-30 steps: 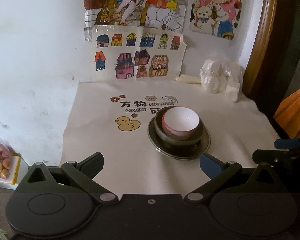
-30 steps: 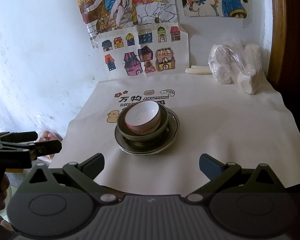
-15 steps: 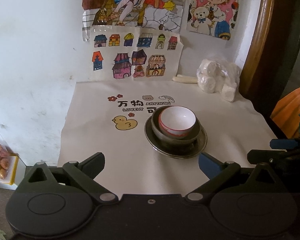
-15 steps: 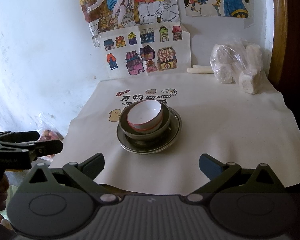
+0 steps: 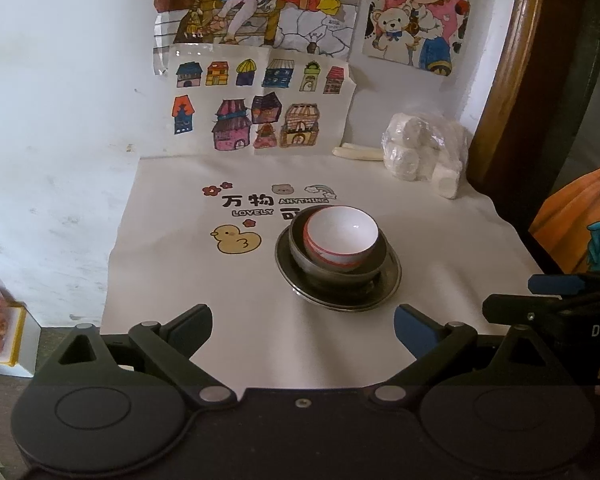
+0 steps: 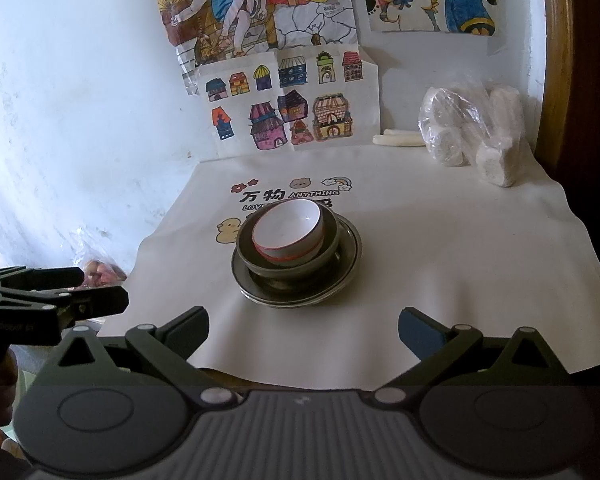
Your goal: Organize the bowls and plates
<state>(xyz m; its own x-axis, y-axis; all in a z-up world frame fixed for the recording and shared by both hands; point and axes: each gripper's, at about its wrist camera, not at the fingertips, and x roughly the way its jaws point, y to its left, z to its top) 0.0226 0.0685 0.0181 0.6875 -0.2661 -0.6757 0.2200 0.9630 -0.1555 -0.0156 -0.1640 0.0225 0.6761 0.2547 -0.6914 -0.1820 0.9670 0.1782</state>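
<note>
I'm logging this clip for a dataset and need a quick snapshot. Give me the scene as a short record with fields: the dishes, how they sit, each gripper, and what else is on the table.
dishes: white bowl, dark bowl, metal plate
arrangement: white bowl tilted inside dark bowl, dark bowl on metal plate
surface: printed cloth
left gripper: open, empty, short of the stack
right gripper: open, empty, short of the stack
other: plastic bag of white lumps at the back right
</note>
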